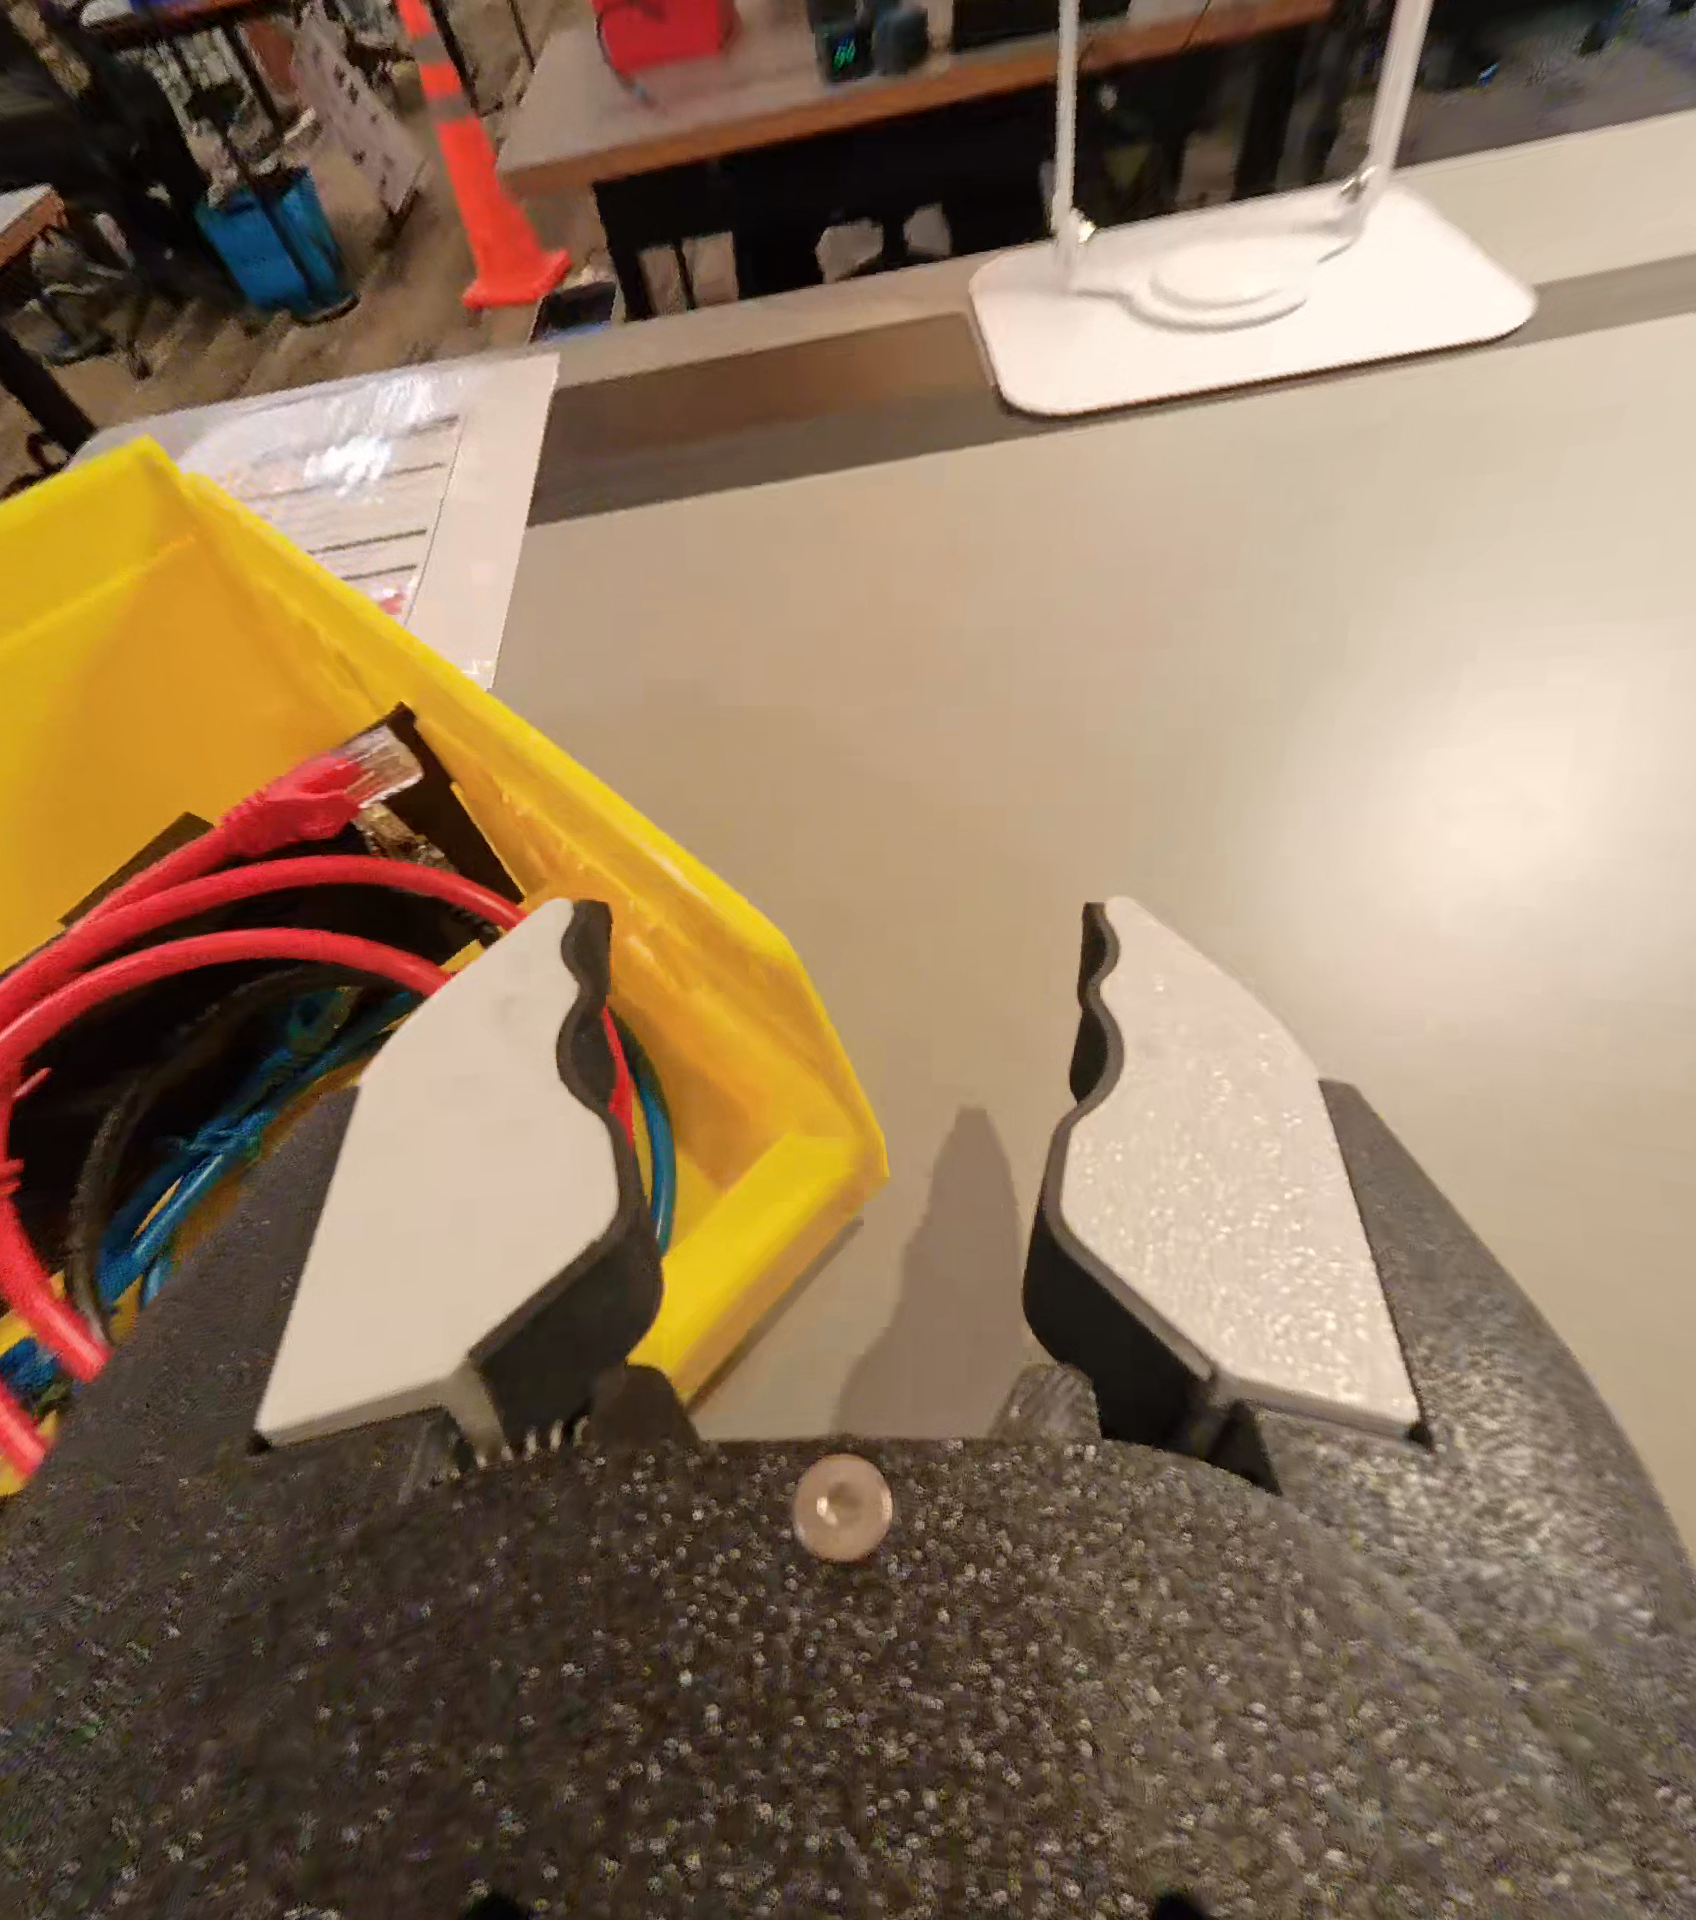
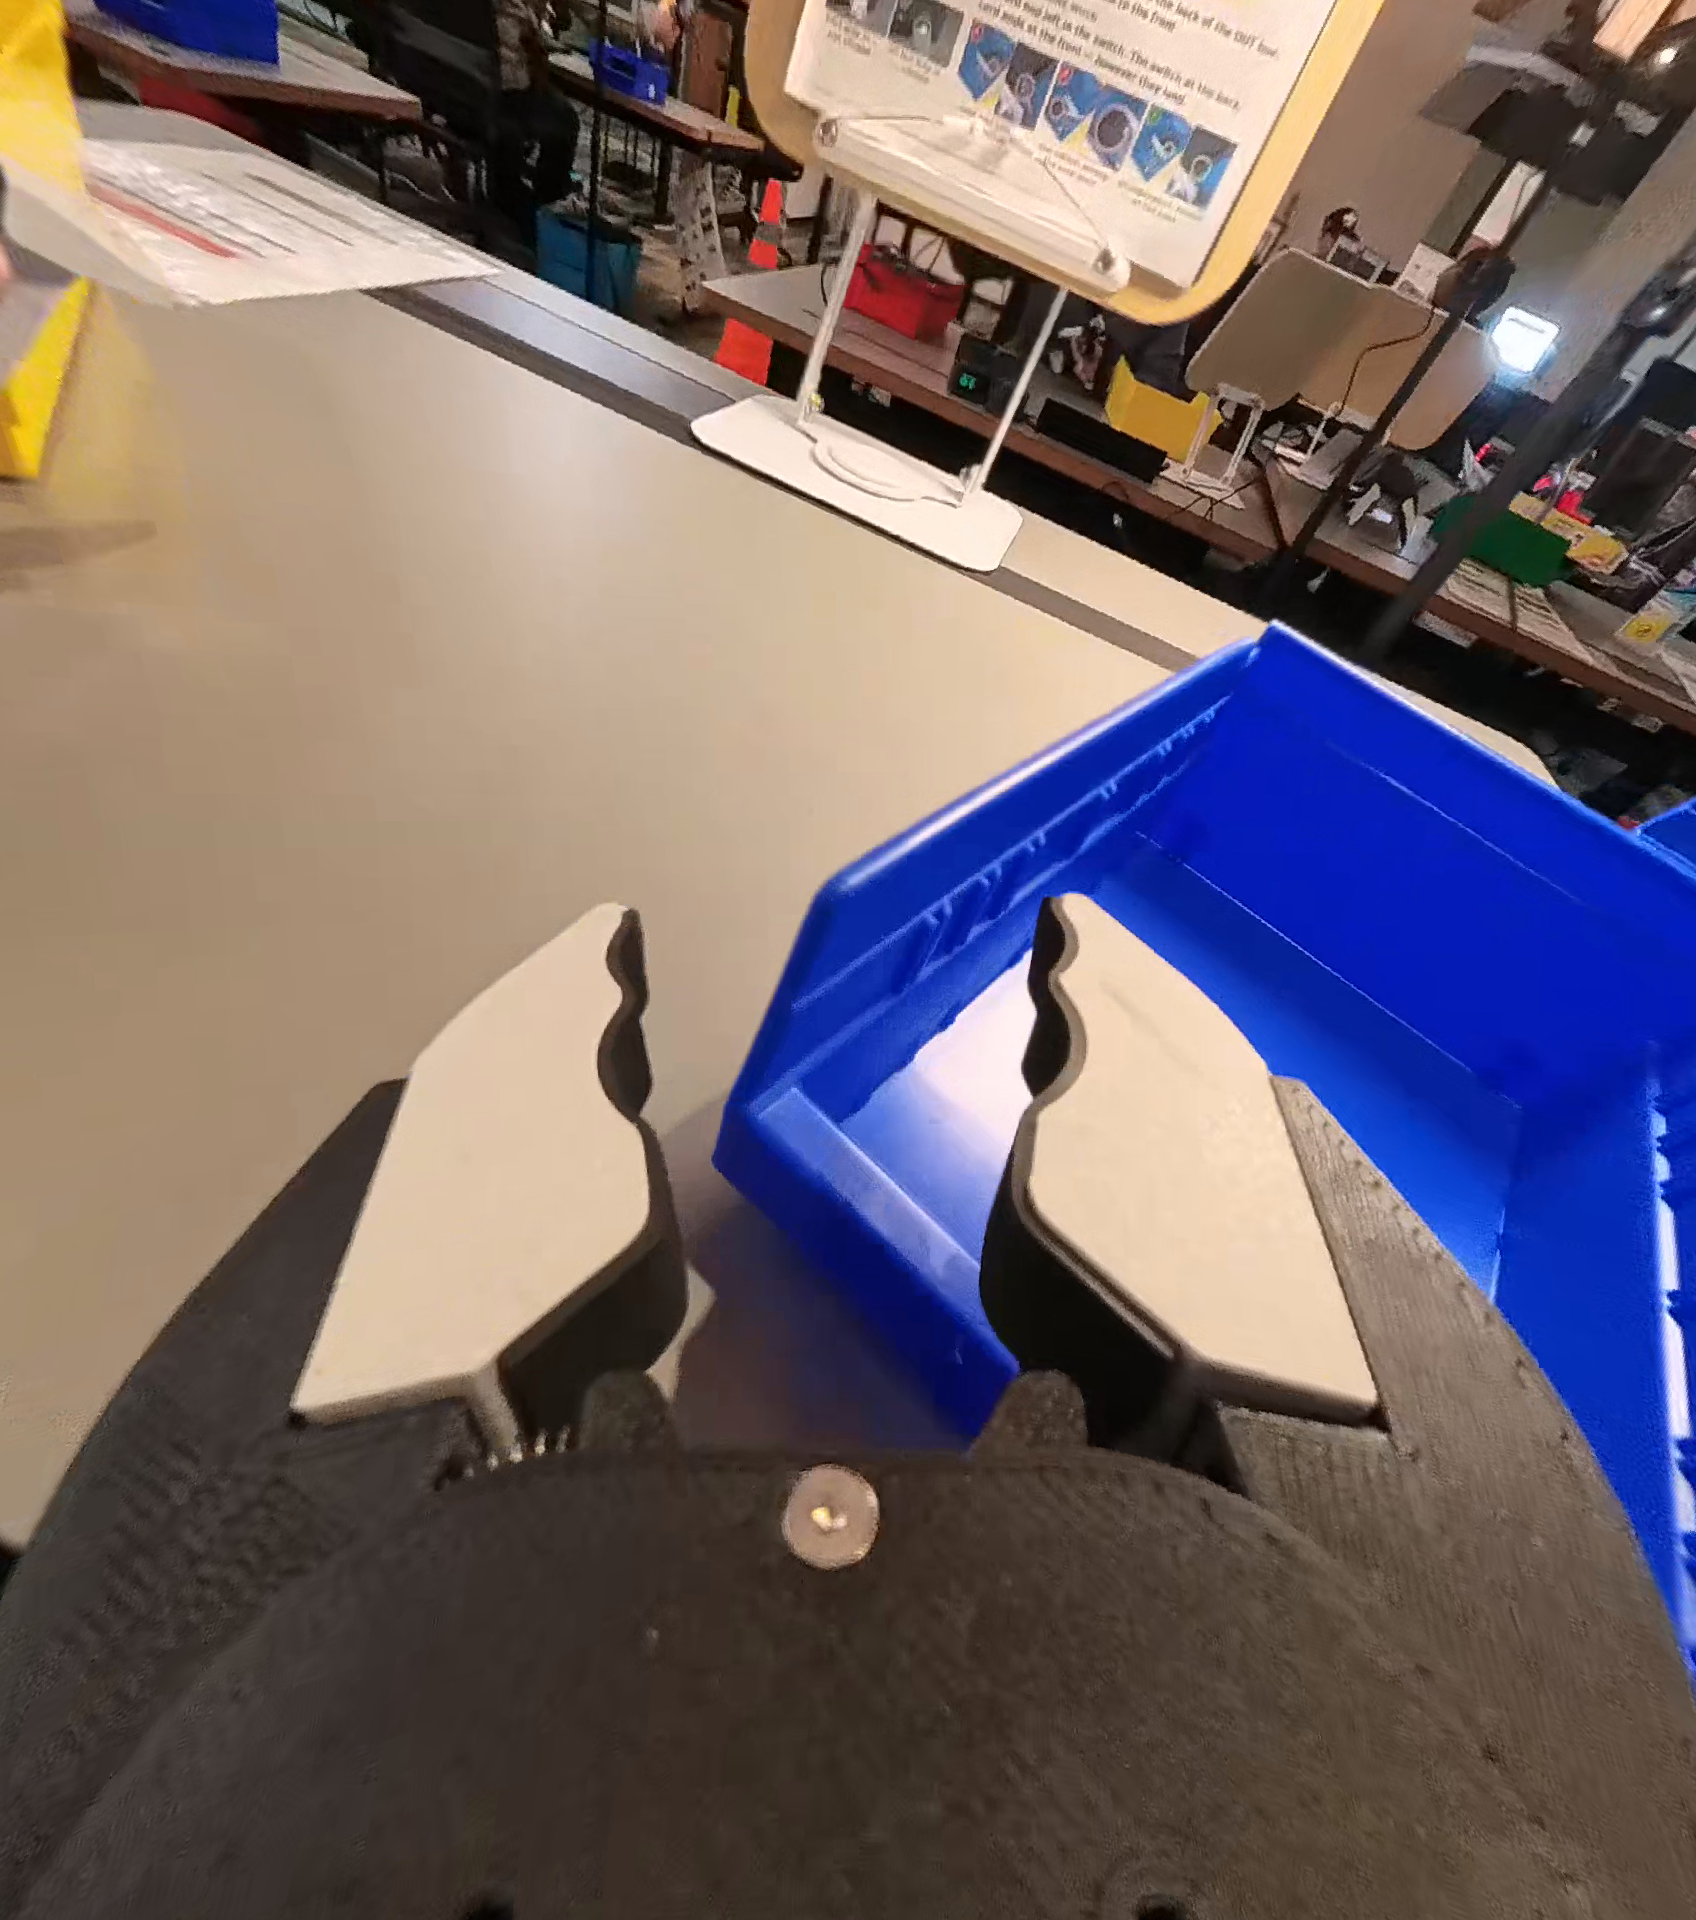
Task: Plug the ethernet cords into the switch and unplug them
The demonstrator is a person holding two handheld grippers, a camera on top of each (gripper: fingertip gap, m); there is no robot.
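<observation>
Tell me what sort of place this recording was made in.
Most likely a shared workshop or lab floor set up for hands-on tasks. A grey worktable carries a yellow bin of ethernet cords and an empty blue bin; behind it stand more cluttered workbenches and an orange traffic cone.

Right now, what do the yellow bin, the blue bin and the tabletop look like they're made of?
Yellow bin: likely moulded plastic, glossy, with slightly translucent walls. Blue bin: the same kind of hard plastic, with ribbed rims and shiny highlights. Tabletop: seemingly a smooth grey laminate with a satin finish, judging by its soft reflected glare; what lies under the surface can't be told.
</observation>
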